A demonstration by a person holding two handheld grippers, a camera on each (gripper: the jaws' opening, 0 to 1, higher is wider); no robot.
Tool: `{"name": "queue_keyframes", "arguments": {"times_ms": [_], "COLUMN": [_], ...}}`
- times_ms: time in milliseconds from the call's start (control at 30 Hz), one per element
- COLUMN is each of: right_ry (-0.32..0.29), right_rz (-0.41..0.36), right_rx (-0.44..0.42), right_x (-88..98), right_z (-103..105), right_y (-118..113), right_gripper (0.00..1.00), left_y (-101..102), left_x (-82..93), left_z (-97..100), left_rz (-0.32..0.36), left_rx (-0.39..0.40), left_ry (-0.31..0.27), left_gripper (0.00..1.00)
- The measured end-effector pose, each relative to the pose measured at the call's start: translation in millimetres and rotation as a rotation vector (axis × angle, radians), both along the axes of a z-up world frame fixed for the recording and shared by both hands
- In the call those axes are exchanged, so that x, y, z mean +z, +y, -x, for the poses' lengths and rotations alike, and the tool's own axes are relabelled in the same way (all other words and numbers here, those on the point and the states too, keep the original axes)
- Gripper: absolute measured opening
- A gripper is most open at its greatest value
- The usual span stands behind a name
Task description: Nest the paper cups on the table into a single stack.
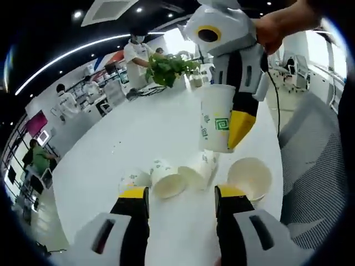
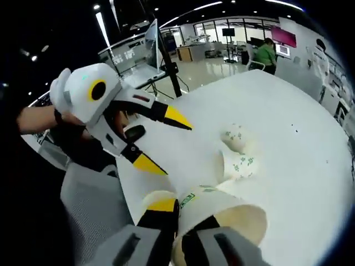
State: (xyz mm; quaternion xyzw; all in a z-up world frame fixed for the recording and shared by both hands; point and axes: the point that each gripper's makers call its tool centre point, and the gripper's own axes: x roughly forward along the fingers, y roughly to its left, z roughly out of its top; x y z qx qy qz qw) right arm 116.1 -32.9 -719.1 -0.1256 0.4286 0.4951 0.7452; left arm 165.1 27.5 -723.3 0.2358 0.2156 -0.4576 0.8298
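The right gripper point(image 2: 177, 224) clamps a paper cup point(image 2: 222, 213) above the worktop point(image 2: 288, 111), left gripper point(image 1: 180, 199) apart; a squeezed rim could jam nesting.

White paper cups point(image 1: 183, 176) carry green printed patterns; the counter point(image 1: 155, 127) is white; each tool point(image 1: 180, 199) is yellow-tipped, black and white.

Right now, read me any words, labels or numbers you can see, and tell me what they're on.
Nothing can be read.
held cup: green square logo and small green print, too blurred.
cups lying on the table: green marks, too small.
Pink wall sign: no legible text.
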Motion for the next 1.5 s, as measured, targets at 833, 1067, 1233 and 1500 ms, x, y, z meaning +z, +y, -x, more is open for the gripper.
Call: {"name": "queue_keyframes", "arguments": {"times_ms": [833, 1067, 1233, 1500], "right_ry": [-0.003, 0.002, -0.002, 0.01], "right_rz": [0.17, 0.201, 0.239, 0.296], "right_rx": [0.262, 0.322, 0.374, 0.406], "right_x": [-19.1, -24.3, -37.4, -53.5], "right_z": [43, 49, 47, 52], "right_y": [20, 27, 32, 36], "right_gripper": [0.0, 0.0, 0.0, 0.0], "left_y": [55, 55, 56, 64], "left_x": [-23.8, -25.2, -26.3, -28.6], "left_z": [6.5, 6.8, 9.3, 13.5], "left_rz": [0.123, 0.131, 0.136, 0.136], "left_rx": [0.213, 0.219, 0.223, 0.236], "left_ry": [0.112, 0.116, 0.122, 0.13], "left_gripper": [0.49, 0.48, 0.48, 0.48]}}
